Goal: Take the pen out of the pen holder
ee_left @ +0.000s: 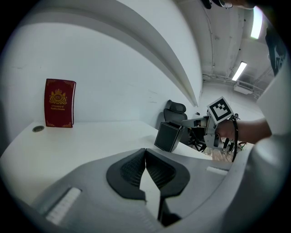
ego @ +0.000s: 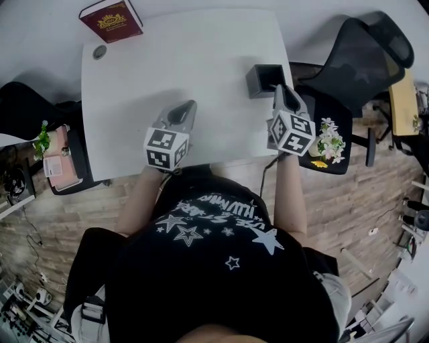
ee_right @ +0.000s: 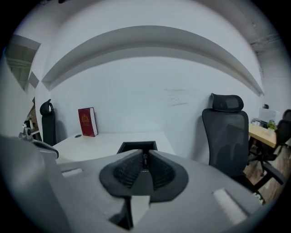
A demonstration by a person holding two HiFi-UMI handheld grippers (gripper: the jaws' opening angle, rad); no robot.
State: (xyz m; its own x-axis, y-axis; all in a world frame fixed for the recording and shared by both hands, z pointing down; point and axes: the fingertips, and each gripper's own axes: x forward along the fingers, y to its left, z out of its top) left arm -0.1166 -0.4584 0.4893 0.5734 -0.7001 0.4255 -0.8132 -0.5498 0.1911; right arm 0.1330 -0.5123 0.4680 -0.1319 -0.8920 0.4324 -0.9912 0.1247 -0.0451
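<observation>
A dark grey square pen holder stands near the right edge of the white table. My right gripper reaches over its open top from the near side. In the right gripper view the jaws are closed on a thin dark pen that stands up between the pads, with the holder's rim just behind. My left gripper hovers over the table to the left, its tips together with nothing between them. From there the holder appears tilted, with the right gripper at its top.
A red book stands at the table's far left corner beside a round cable grommet. A black office chair sits right of the table, and a flower-patterned seat lies beside my right hand.
</observation>
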